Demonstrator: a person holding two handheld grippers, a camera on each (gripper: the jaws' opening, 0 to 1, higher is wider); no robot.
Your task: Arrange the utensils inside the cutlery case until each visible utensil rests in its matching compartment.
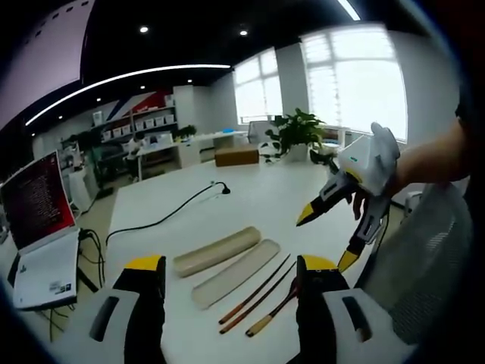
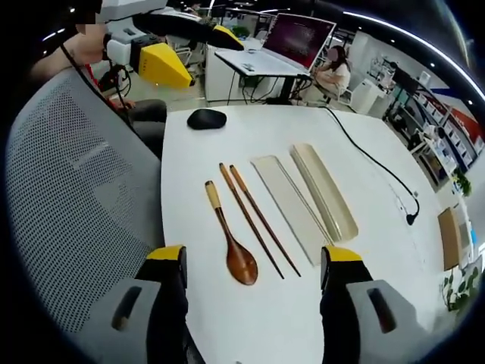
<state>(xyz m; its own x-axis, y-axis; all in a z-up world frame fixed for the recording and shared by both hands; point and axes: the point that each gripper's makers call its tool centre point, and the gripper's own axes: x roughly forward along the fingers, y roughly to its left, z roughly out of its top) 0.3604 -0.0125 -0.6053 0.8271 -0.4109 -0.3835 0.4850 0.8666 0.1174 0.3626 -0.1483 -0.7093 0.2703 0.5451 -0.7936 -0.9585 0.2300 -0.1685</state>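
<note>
Here, in the right gripper view, the right gripper (image 2: 254, 284) hovers above the near edge of a white table (image 2: 227, 318), its two yellow-tipped jaws spread wide and holding nothing. Just ahead, toward 12 o'clock between the jaws, lies a wooden spoon (image 2: 229, 237), bowl nearest the gripper and handle pointing away. Just beside it, toward 1 o'clock, a pair of chopsticks (image 2: 258, 218) lies side by side. Further toward 1 o'clock rests the flat case lid (image 2: 289, 206), and beside that, touching or nearly so, the deeper case tray (image 2: 326, 191). A black mouse (image 2: 207, 118) sits far off at 11 o'clock, and a black cable (image 2: 377, 163) runs along the table toward 2 o'clock.

In the left gripper view, the left gripper (image 1: 231, 277) also floats over the table with jaws wide and nothing between them; the right gripper appears at 2 o'clock, raised in the air, jaws apart.

By my judgement, the task has not begun: the tray looks empty, and every utensil lies on the bare table. Left to do: move the spoon and both chopsticks into the tray.

Count: one spoon, two chopsticks, one lid, one tray, two grippers.
</note>
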